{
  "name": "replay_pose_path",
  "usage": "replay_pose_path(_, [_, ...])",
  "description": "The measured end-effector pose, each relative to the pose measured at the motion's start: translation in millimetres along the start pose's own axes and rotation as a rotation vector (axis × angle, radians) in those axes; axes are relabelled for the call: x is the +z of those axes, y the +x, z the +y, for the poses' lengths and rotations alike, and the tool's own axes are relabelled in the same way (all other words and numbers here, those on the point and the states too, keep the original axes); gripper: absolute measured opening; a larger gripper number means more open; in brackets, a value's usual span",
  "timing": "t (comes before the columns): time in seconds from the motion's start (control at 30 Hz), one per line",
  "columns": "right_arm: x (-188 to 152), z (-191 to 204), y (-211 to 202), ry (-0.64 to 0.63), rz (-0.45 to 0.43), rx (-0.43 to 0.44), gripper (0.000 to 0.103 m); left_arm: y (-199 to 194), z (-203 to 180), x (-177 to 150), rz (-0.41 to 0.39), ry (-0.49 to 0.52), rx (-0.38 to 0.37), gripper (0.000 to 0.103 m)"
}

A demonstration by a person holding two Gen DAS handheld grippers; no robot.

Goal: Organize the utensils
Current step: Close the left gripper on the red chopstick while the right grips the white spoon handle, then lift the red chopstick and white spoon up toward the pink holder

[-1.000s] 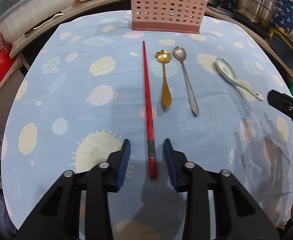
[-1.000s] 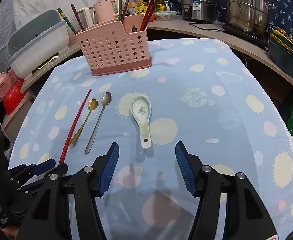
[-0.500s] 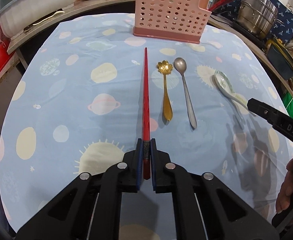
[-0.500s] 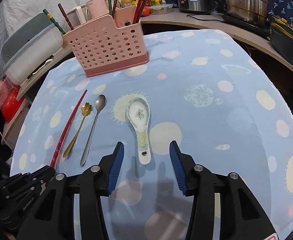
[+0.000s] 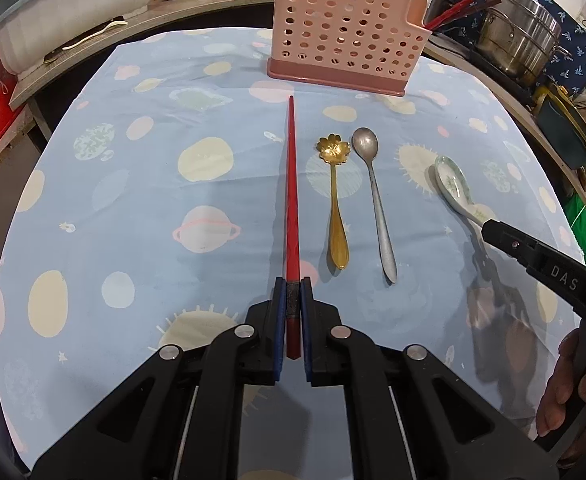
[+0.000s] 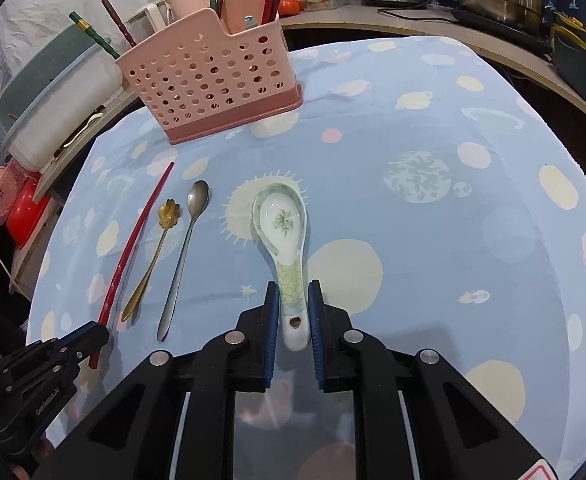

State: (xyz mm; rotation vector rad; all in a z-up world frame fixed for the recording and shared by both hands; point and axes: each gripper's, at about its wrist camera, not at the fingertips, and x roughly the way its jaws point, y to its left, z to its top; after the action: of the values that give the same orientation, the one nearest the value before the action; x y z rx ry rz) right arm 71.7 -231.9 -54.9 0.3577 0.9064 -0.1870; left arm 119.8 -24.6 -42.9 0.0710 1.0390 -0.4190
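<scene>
My left gripper (image 5: 293,296) is shut on the thick end of a red chopstick (image 5: 291,184) that lies pointing at the pink perforated holder (image 5: 345,40). To its right lie a gold flower spoon (image 5: 334,200) and a silver spoon (image 5: 374,196). My right gripper (image 6: 294,300) is shut on the handle of the white ceramic spoon (image 6: 283,224), which lies on the cloth. The holder (image 6: 209,80) has several chopsticks standing in it. The right gripper's finger also shows in the left wrist view (image 5: 533,256), over the ceramic spoon (image 5: 453,184).
The blue planet-print tablecloth (image 6: 433,200) covers the table. Steel pots (image 5: 521,36) and a dark bin stand on the counter at the right. A white lidded tub (image 6: 53,112) and red and pink baskets (image 6: 17,208) sit at the left.
My left gripper closed on the red chopstick's end a second ago and still holds it. My right gripper moved forward and closed on the ceramic spoon's handle.
</scene>
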Motion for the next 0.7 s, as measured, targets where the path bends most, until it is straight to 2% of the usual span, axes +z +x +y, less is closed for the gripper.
replay_pose_path(0.33, [-3, 2, -4, 0.002, -0.006, 0.007, 0.012, 3, 0, -2, 0.008, -0.001, -0.003, 0.007])
replay_pose_path(0.7, [-17, -1, -3, 0.003, 0.025, 0.013, 0.010, 5, -3, -10, 0.025, -0.004, -0.009, 0.007])
